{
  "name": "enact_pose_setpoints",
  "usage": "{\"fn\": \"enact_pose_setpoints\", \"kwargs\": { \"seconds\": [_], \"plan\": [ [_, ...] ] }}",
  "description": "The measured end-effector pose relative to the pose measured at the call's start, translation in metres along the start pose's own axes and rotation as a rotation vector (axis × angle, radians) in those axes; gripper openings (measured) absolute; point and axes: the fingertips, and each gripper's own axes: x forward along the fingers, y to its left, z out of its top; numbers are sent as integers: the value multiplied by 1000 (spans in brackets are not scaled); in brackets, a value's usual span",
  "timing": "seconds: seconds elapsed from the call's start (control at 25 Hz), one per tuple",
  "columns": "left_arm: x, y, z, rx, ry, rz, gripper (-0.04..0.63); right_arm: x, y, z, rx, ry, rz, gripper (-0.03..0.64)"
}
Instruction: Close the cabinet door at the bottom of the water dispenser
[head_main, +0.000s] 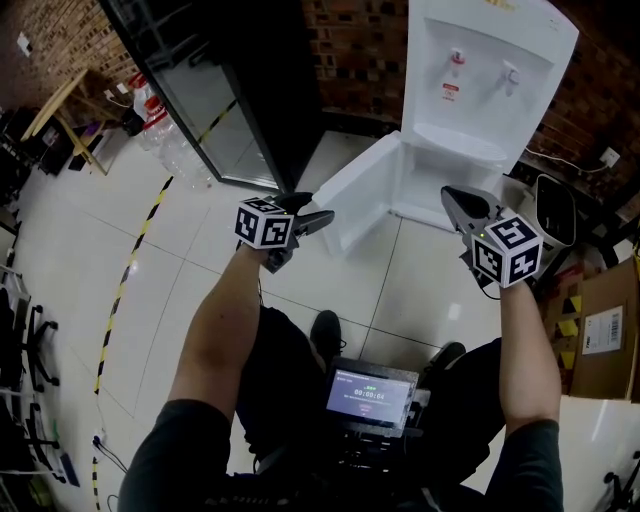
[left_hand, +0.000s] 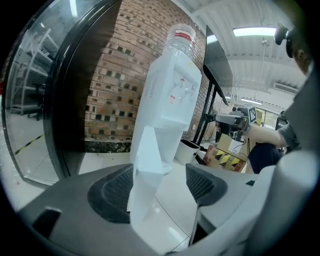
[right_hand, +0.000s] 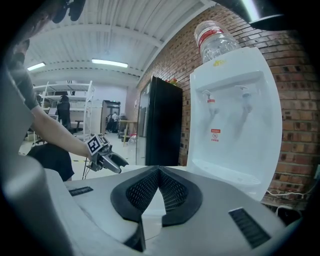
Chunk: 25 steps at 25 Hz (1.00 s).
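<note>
The white water dispenser stands against the brick wall with a bottle on top. Its bottom cabinet door hangs wide open, swung out to the left over the tiled floor. My left gripper is open just in front of the door's free edge. In the left gripper view the door shows edge-on between the two spread pads, which do not press on it. My right gripper is shut and empty, held in front of the cabinet's right side. Its pads meet at the tip.
A tall black glass-fronted cabinet stands left of the dispenser, with empty bottles beside it. A dark bin and a cardboard box sit to the right. Yellow-black tape runs across the floor. A screen unit hangs at the person's waist.
</note>
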Motion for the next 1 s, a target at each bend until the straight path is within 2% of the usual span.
{"fn": "enact_pose_setpoints", "kwargs": {
  "seconds": [0.56,0.8,1.0],
  "plan": [
    [16,-4,-9,71,69,-15,356,2,3,1,-5,5,10,0],
    [17,-32,-15,104,112,-136,356,-18,-5,-4,-6,16,-8,0],
    [27,-61,-21,172,170,-208,356,-39,-20,-3,27,-7,-46,0]
  ]
}}
